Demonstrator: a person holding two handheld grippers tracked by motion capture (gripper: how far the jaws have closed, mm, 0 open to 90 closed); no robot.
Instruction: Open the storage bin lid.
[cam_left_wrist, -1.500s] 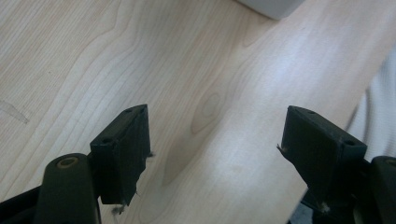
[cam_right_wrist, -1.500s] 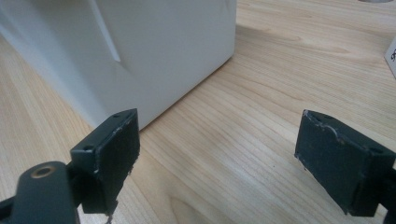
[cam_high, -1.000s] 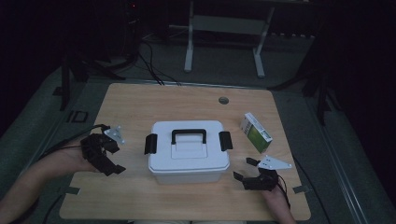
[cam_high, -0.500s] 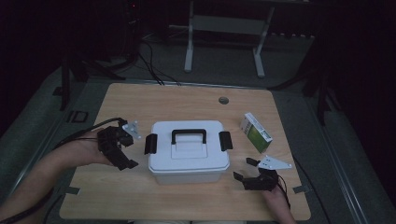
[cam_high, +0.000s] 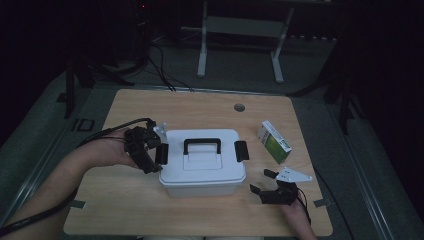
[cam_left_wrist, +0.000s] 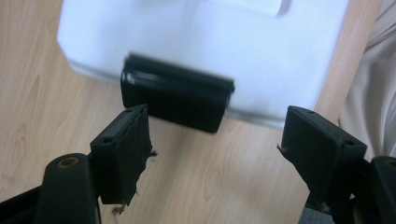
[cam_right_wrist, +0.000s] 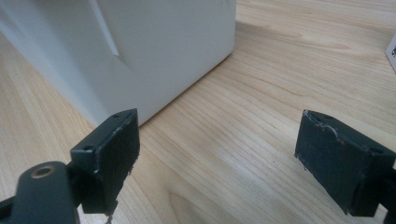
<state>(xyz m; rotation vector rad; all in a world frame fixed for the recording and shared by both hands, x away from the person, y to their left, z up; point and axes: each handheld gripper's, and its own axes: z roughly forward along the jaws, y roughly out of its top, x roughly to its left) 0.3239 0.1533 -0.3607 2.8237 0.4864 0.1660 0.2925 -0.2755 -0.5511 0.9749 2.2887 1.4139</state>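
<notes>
A white lidded box (cam_high: 202, 165) with a black handle (cam_high: 202, 145) stands mid-table, a black latch on each end. My left gripper (cam_high: 155, 150) is at its left end, open, right beside the left latch (cam_high: 161, 154). In the left gripper view my open left gripper (cam_left_wrist: 217, 121) points at that latch (cam_left_wrist: 177, 95), which lies just beyond the pads, untouched. My right gripper (cam_high: 262, 181) rests open near the box's front right corner. Through my open right gripper (cam_right_wrist: 219, 121) I see bare wood, with the box wall (cam_right_wrist: 163, 46) ahead on the left.
A green and white carton (cam_high: 274, 141) lies right of the box; its corner (cam_right_wrist: 392, 53) shows at the right gripper view's edge. A round grommet (cam_high: 239, 107) sits near the table's far edge (cam_high: 200, 92). A sleeve (cam_left_wrist: 373, 93) is beyond the box. Cables and stand legs lie on the floor behind.
My left gripper has travelled right across the table and a little up, from the left side to the box's left latch. The right gripper, the box and the carton have stayed put.
</notes>
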